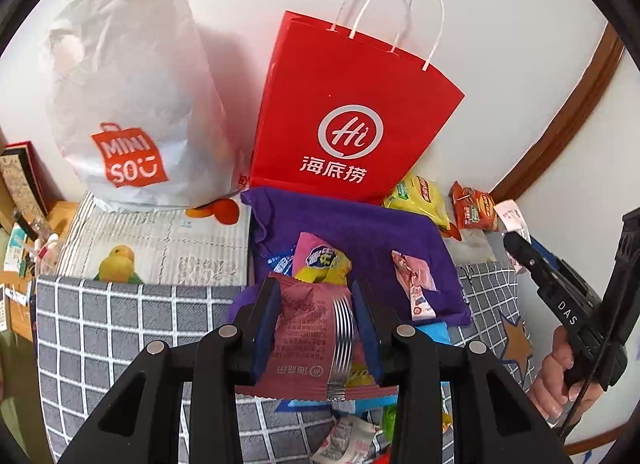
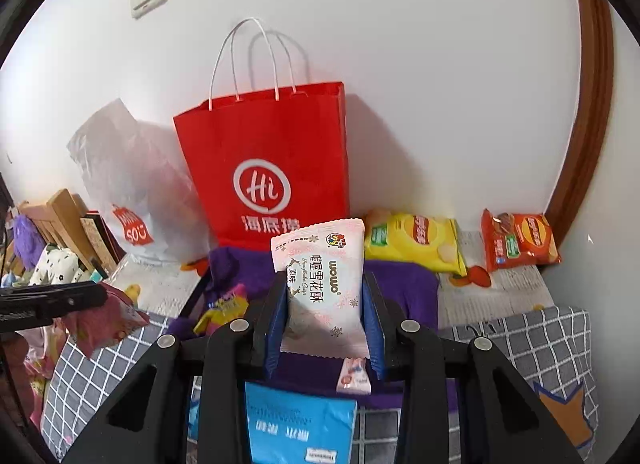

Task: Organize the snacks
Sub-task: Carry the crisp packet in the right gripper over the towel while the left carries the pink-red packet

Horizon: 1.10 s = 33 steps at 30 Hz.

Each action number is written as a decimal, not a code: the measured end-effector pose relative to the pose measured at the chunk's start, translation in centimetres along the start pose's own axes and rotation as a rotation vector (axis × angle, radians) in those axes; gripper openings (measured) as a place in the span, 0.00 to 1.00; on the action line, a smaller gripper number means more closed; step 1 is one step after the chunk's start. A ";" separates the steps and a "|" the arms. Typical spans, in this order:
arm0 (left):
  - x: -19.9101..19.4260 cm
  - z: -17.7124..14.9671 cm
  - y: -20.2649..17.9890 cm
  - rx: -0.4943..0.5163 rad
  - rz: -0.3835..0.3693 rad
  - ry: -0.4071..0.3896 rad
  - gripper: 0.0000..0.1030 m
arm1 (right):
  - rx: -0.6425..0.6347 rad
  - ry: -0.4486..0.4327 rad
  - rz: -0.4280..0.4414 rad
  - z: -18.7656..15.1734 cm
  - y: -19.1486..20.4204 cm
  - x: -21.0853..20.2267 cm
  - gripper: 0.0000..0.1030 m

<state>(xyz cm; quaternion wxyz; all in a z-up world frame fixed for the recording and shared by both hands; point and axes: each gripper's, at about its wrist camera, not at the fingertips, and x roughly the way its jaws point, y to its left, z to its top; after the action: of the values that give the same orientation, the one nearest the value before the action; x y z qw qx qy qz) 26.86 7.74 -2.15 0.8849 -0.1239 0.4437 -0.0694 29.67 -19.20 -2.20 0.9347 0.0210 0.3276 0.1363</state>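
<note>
Left tool (image 1: pixel 316 328) gripping dark-red packet (image 1: pixel 308 344), upright, long axis vertical

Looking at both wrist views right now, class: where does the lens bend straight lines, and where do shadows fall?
Left wrist view: the brown door frame bows into a curve, dark corners ring the picture, and the white bag shadows the wall. Right wrist view: the same frame bends, and the red bag's handles cast soft shadows behind them.

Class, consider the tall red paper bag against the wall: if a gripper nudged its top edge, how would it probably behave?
The red paper bag stands tall on soft bedding, so it would probably tip. Its thin paper sides look creased, likely flexing rather than resisting. Its loose twine handles would probably flop.
</note>
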 end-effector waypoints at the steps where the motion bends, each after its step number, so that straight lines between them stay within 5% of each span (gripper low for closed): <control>1: 0.3 0.3 -0.1 0.004 0.004 0.000 0.34 | -0.003 -0.002 0.000 0.3 0.1 0.2 0.34; 9: 2.8 1.6 -0.4 0.016 0.006 0.021 0.34 | -0.022 0.008 0.001 0.6 0.0 2.7 0.34; 33: 11.2 5.4 -2.4 0.004 -0.083 0.071 0.34 | -0.002 0.226 0.033 -2.0 -2.4 11.1 0.34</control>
<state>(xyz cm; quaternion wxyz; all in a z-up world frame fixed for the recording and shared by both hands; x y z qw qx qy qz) 37.88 3.73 -6.97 0.8651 -0.1380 0.4692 -0.1113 37.31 -18.62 -10.77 0.8895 0.0100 0.4302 0.1536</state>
